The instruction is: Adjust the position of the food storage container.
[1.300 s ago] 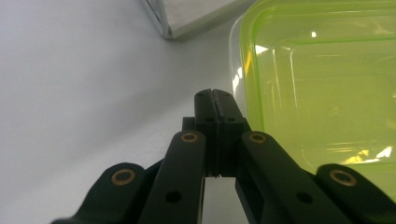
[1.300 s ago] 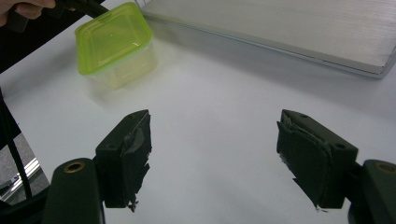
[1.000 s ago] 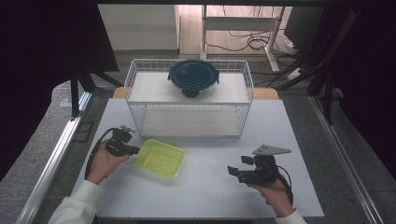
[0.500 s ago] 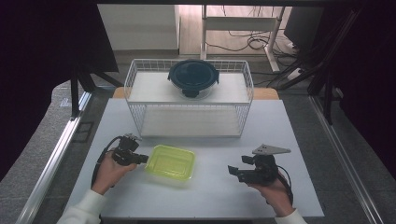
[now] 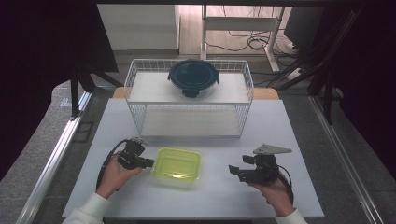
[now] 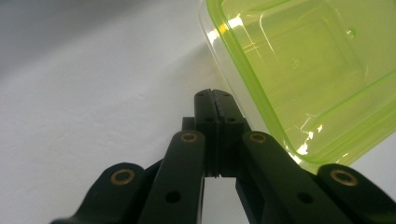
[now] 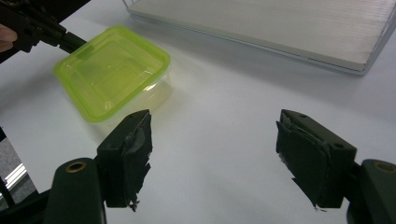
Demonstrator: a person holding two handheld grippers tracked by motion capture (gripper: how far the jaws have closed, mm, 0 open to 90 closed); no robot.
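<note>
So the green lidded container [image 5: 178,164] is sitting flat on the white surface [image 5: 299,140], near the front edge, out in the open in front of the wire rack [image 5: 189,116]. It's between the two hands, with the left hand-held gripper [image 5: 148,163] right up against its left end. In the left gripper view those jaws are pressed together with nothing between them, and the closed tip sits just beside the container's rim, so this looks like a nudge/push rather than a pick.

What I'd worry about: a closed tip pushing off-centre on a light plastic box could spin it instead of sliding it straight. If the tip rides up over the rim, it might tip or pop the lid. Push too far and it skates toward the right hand-held gripper [image 5: 235,171], which is parked well apart with its jaws spread wide and empty, aimed roughly at the box.

The dark round lidded bowl [image 5: 193,78] on top of the rack is well out of the way, no real risk there.
</note>
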